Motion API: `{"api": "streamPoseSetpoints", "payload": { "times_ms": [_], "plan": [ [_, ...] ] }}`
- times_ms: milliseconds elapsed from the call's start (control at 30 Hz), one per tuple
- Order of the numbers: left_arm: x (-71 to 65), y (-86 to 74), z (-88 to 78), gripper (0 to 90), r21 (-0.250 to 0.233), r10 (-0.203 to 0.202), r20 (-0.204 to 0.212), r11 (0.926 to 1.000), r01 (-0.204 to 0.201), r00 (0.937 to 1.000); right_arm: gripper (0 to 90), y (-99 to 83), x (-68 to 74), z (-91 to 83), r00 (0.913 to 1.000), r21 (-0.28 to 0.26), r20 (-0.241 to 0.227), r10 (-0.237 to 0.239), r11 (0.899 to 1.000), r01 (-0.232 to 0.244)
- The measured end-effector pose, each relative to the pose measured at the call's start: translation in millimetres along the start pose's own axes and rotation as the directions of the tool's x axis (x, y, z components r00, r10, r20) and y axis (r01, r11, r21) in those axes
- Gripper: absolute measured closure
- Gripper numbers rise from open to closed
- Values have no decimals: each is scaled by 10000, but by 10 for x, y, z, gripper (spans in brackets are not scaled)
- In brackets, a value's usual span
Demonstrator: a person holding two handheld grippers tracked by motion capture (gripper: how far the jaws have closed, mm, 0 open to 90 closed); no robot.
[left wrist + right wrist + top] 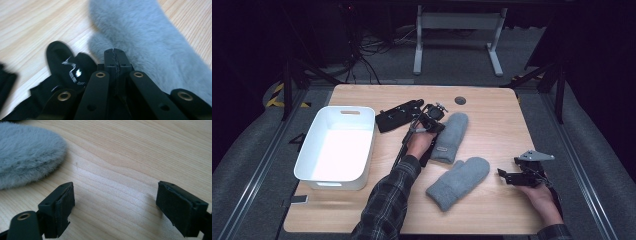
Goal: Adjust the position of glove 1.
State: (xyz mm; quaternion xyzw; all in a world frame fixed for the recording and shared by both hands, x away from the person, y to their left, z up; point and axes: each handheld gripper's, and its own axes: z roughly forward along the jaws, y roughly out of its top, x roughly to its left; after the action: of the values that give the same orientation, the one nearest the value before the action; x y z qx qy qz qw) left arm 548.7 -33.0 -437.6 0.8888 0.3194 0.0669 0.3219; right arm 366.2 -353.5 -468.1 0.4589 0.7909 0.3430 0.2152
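High view: grey mitten well inside table edge.

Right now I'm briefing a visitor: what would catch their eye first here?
Two fluffy grey mittens lie mid-table, the farther mitten beside the left gripper, whose fingers are shut, with black gloves just beyond. A big white bin sits at the table's left edge. The right gripper rests open at the right.
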Motion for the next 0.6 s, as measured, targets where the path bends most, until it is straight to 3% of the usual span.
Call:
{"api": "streamPoseSetpoints", "payload": {
  "times_ms": [400, 500, 600],
  "plan": [
    [-261, 222, 222, 898, 224, 923, 453, 9954, -934, 9947, 159, 2, -1, 1, 10000, 6, -1, 11, 10000, -11],
    [-299, 254, 221, 892, 128, 903, 532, 9958, -911, 9945, 159, 2, -1, 1, 10000, 5, -4, 10, 10000, -10],
    [-320, 280, 132, 824, -130, 810, 741, 9967, -803, 9940, 160, 2, -2, 0, 10000, 13, 14, 9, 10000, -9]
  ]
}}
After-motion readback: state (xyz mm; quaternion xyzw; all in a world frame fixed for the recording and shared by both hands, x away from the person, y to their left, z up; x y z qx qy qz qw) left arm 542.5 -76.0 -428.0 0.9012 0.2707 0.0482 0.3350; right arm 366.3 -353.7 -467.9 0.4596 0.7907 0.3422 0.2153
